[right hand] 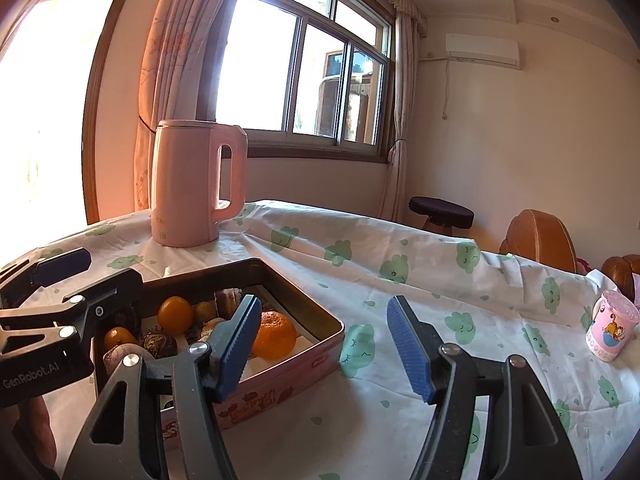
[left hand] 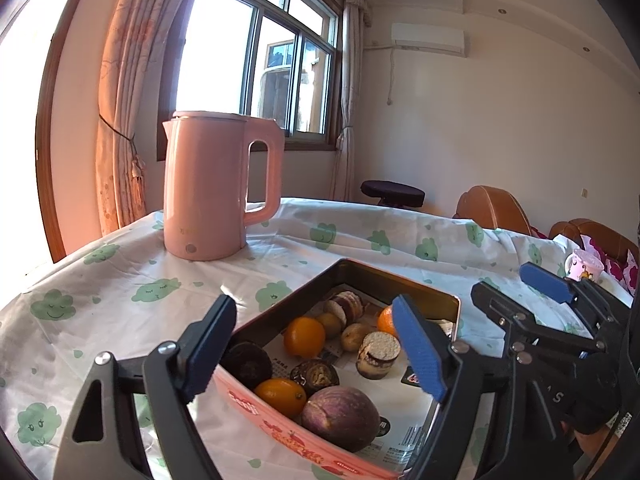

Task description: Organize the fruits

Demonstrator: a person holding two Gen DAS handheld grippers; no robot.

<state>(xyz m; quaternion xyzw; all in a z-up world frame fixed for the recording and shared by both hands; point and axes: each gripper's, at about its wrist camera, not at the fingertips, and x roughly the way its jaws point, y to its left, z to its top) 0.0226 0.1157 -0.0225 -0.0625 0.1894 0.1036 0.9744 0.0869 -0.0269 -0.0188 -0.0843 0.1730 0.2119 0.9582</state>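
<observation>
A pink tin box (left hand: 276, 426) (right hand: 296, 376) sits on the table and holds several fruits: oranges (left hand: 304, 337) (right hand: 274, 335), a purple passion fruit (left hand: 340, 416), dark brown fruits (left hand: 247, 364) and cut round pieces (left hand: 378, 354). My left gripper (left hand: 316, 352) is open and empty, hovering just above the box's near side. My right gripper (right hand: 324, 350) is open and empty, above the cloth at the box's right corner. It also shows in the left wrist view (left hand: 516, 292). The left gripper shows in the right wrist view (right hand: 76, 276).
A pink kettle (left hand: 216, 184) (right hand: 196, 184) stands at the back of the table. A pink cartoon cup (right hand: 610, 330) (left hand: 585, 266) stands at the right. The table has a white cloth with green prints (right hand: 440, 280). Chairs and a stool (right hand: 440, 210) stand behind.
</observation>
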